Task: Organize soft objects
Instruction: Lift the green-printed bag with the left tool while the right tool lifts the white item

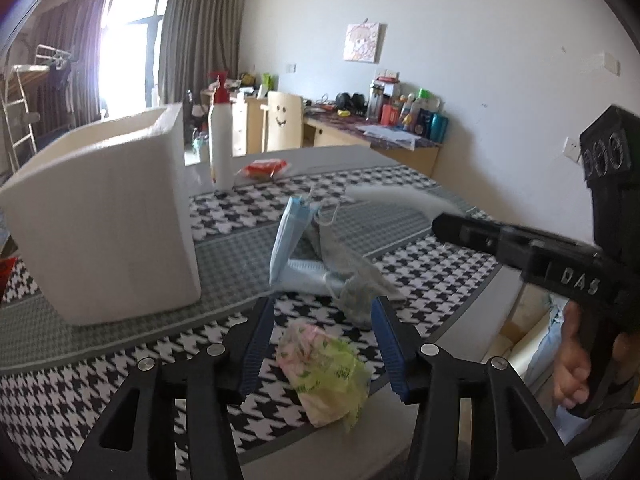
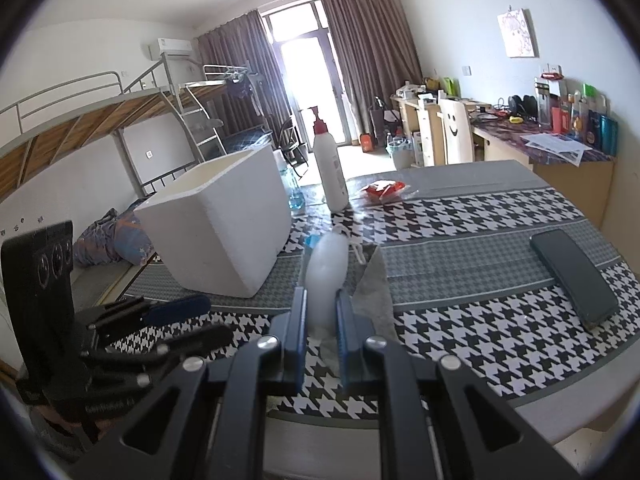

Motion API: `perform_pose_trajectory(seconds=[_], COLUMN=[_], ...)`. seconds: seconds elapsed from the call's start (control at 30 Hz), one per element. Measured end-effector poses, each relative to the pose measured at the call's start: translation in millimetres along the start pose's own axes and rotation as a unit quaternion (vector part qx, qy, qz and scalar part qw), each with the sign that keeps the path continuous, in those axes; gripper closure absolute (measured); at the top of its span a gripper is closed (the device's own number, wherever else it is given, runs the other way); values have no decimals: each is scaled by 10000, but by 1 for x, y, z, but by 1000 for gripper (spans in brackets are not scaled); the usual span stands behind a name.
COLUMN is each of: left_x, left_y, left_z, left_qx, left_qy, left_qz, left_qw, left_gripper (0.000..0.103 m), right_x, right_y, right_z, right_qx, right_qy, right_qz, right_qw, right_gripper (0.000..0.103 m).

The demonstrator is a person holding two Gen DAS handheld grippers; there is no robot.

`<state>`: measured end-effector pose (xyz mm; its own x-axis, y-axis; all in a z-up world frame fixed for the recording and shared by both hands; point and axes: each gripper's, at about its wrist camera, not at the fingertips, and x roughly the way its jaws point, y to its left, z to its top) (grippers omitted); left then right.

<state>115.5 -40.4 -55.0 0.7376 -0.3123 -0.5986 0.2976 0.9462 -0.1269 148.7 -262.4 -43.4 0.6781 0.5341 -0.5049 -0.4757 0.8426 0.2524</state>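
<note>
Crumpled green-and-pink bag (image 1: 322, 364) lies on the houndstooth tablecloth (image 1: 120, 380) between the left gripper (image 1: 320, 344)'s parted jaws, untouched. Right gripper (image 2: 320, 324) pinches a pale white sheet (image 2: 328, 268) near the foam box (image 2: 216, 228).

Room's bright w/ a sunlit balcony door (image 2: 306, 92) straight ahead of the claw, brown curtains (image 2: 368, 56), metal bunk bed (image 2: 100, 120) off left, cluttered desk (image 2: 552, 148) right.
</note>
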Motion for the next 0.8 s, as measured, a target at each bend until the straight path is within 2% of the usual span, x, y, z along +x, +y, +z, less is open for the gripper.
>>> perform_pose_trajectory(seconds=[0.13, 0.23, 0.33, 0.53, 0.8], left_x=[4, 8, 12, 20, 29], left_y=[-5, -6, -8, -12, -16], left_z=[-10, -15, -21, -29, -35], left_qx=[-46, -63, -105, -55, -51], left_qy=[120, 206, 291, 433, 541], left_qz=[10, 90, 191, 397, 497], left_qw=[9999, 9997, 9993, 9983, 9973], left_gripper=[36, 34, 25, 24, 24], right_x=[-2, -2, -3, -4, -6], right_y=[0, 0, 0, 0, -1], right_z=[-1, -2, -3, -5, -7], right_qx=[11, 10, 20, 28, 26], right_qy=[-3, 11, 16, 24, 18], right_qz=[22, 43, 65, 79, 83], right_qw=[10000, 10000, 10000, 10000, 10000], right_gripper=[87, 87, 87, 87, 87])
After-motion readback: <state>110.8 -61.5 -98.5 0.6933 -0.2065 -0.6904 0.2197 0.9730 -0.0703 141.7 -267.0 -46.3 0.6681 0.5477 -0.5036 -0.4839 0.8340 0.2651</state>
